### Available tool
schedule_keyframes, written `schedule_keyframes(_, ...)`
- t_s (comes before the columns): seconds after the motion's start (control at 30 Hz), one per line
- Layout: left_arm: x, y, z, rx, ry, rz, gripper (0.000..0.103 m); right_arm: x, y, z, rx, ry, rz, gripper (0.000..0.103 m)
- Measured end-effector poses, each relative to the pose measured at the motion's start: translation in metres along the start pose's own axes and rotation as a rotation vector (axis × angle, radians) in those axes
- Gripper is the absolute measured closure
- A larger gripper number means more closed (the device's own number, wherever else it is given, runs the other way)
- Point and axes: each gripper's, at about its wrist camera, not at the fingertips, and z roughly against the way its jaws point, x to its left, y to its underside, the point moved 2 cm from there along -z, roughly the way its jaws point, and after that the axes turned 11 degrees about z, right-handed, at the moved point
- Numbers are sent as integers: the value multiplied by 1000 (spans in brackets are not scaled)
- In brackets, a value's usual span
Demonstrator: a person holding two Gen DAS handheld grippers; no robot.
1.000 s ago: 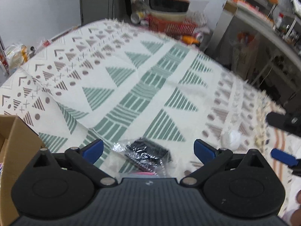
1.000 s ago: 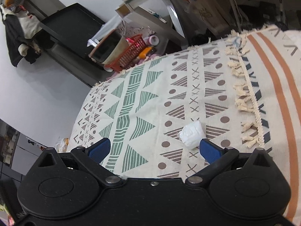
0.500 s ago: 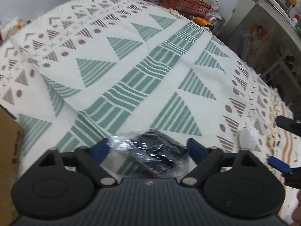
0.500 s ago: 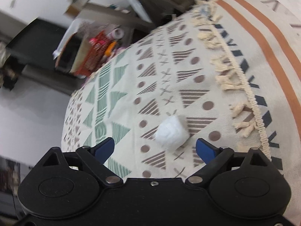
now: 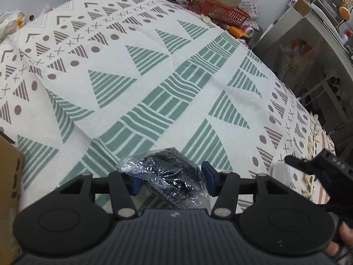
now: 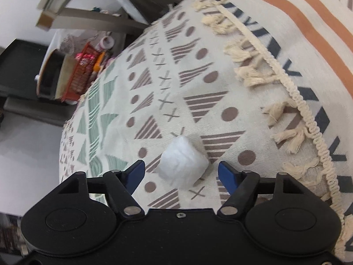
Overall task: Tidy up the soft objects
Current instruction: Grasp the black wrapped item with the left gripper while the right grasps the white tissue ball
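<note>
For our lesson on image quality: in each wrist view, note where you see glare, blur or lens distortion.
Left wrist view: glare sparkles on the clear plastic bag of dark fabric between the left gripper fingers; the patterned cloth bulges from fisheye. Right wrist view: background shelves smear at the edges, the white soft bundle looks soft-edged ahead of the right gripper.

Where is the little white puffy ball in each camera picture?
Left wrist view: the white ball peeks out at the lower right, partly hidden behind the right claw.
Right wrist view: it sits low in the middle, between the open blue fingertips, not yet squeezed.
Shared landmark: the red basket past the blanket's far edge.
</note>
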Motion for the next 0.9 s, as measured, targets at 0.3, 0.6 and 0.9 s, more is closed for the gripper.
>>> schedule_keyframes(0.3, 5, -1, 23, -43, -11, -9, 50, -5, 0, 11, -25, -34, -36, 56)
schedule_keyframes(0.6, 15, 4, 66, -100, -22, -14, 50, 18, 2, 44, -62, -77, 54, 56)
schedule_keyframes(0.9, 26, 6, 115, -176, -48, -18, 50, 43, 16, 70, -104, -52, 195, 56)
